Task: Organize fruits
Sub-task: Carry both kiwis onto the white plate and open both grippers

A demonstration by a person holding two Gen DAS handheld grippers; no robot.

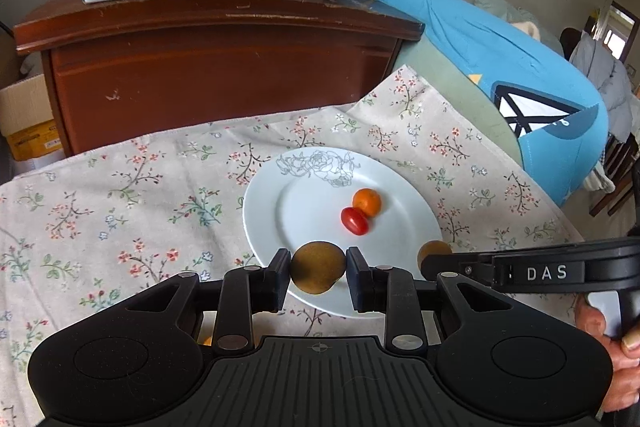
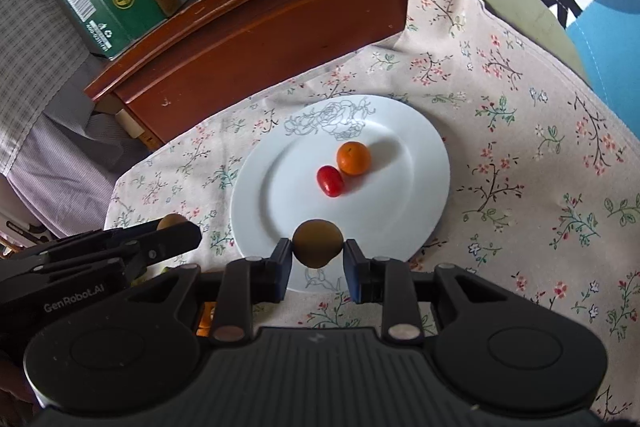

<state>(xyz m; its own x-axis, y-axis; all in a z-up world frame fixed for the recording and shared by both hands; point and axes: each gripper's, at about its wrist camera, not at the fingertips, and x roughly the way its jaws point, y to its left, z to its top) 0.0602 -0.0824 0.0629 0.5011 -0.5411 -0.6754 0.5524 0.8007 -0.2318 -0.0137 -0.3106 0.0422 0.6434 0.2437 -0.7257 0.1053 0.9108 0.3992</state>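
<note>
Both tongs carry fruit toward the white plate [image 2: 420, 155] on the floral-clothed worktop [image 1: 120, 195]; the left tongs [image 1: 318, 269] clamp a brown kiwi [image 1: 318, 267], the right tongs [image 2: 318, 247] clamp another kiwi [image 2: 318, 242], each above the plate's near rim. An orange [image 2: 353, 157] and a red tomato [image 2: 330, 180] touch at the plate's centre; each kiwi is best lowered into bare plate near them before release, so nothing rolls off.

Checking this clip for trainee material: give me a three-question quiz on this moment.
1. How many fruits lie on the white plate?
2. True or false: each gripper's fingers are shut on a brown fruit.
3. Which fruit touches the red tomato? A) an orange fruit B) a banana C) a green apple

Key:
1. Two.
2. True: left gripper holds a brown fruit; right gripper holds another brown fruit.
3. A, the orange fruit.
</note>
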